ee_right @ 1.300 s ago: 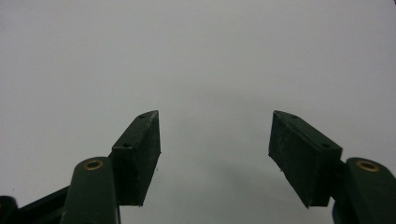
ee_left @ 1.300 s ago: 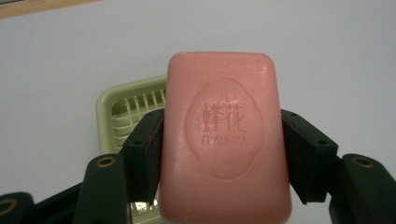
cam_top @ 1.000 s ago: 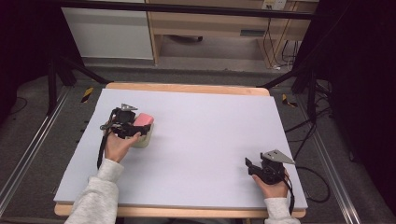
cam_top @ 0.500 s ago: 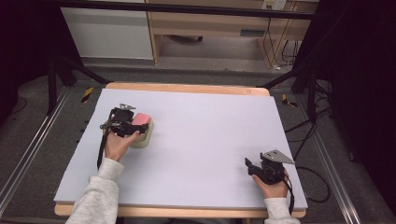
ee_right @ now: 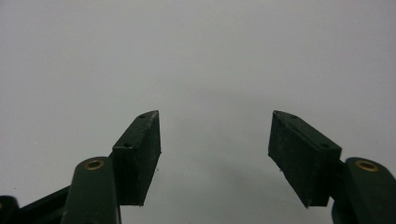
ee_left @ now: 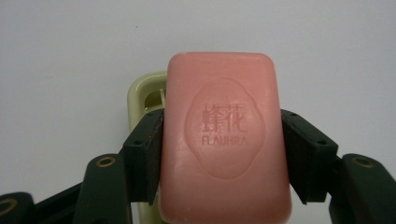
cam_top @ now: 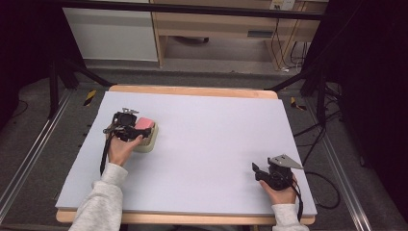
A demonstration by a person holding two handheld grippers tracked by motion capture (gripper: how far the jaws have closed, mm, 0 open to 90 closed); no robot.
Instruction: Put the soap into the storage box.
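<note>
A person at a white table (cam_top: 207,144) works a handheld gripper in each hand. The left gripper (ee_left: 223,144) pinches a pink soap bar (ee_left: 224,140), one black jaw pressed against each long side, over a pale yellow-green soap dish (ee_left: 145,95). In the high view the left gripper (cam_top: 126,126), the bar (cam_top: 144,124) and the dish (cam_top: 148,142) sit together at about 9 o'clock on the table, toward its left edge.

In the left gripper view the bar's long axis runs straight out along the jaws, from 6 o'clock to 12 o'clock, with its stamped face turned up toward the camera. The dish lies directly beneath, its rim peeking out at about 10 o'clock from the bar's upper left corner. Whether the bar already touches the dish cannot be told from these views.

The coming move appears to turn on that single relation: the bar sits nearly over the dish and looks roughly aligned with it, so lowering and letting go would likely seat it, though the bar seems shifted slightly toward 3 o'clock of the visible rim.

The right gripper (cam_top: 263,171) rests at about 5 o'clock on the table, near the front right corner and well apart from the soap. Its jaws are spread wide with nothing between them, as the right gripper (ee_right: 215,140) view shows over bare white surface. The left hand (cam_top: 120,149) is plainly the nearer one.
</note>
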